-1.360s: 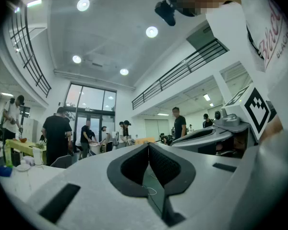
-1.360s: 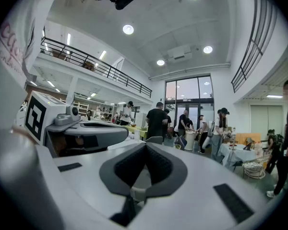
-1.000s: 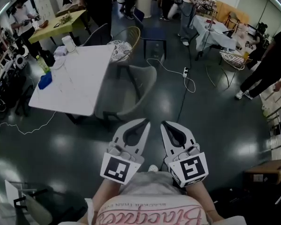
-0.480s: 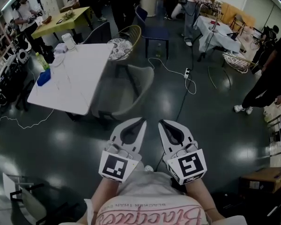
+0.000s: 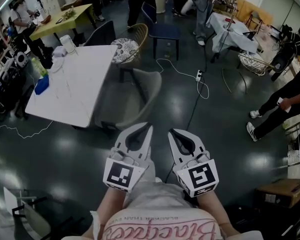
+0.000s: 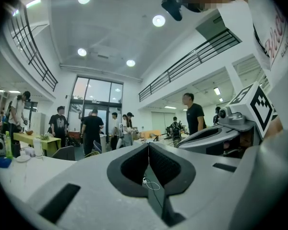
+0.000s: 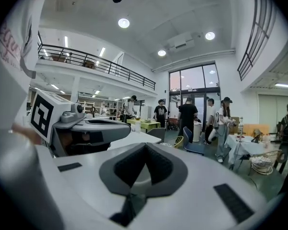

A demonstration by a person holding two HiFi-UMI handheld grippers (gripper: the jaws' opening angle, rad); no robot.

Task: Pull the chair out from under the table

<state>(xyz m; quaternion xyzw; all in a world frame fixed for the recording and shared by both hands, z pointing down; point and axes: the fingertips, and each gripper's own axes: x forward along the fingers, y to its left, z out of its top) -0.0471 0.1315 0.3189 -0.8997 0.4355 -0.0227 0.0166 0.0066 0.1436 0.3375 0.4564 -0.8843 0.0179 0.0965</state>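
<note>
Both grippers hover side by side at the near middle, apart from the chair; the left gripper [image 5: 148, 127] has its jaws pressed together on nothing; the right gripper [image 5: 171, 132] is likewise clenched and empty; the grey chair [image 5: 135, 96] stands farther off, pushed in at the right edge of the white table [image 5: 75, 84], its curved back facing the grippers; a power strip [image 5: 198, 76] lies on the dark floor farther right.

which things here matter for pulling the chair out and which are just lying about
For the job: grey chair, white table, left hand-held gripper, right hand-held gripper, both shut and empty.
Lying about: green bottle, blue container, power strip, wicker chair.
</note>
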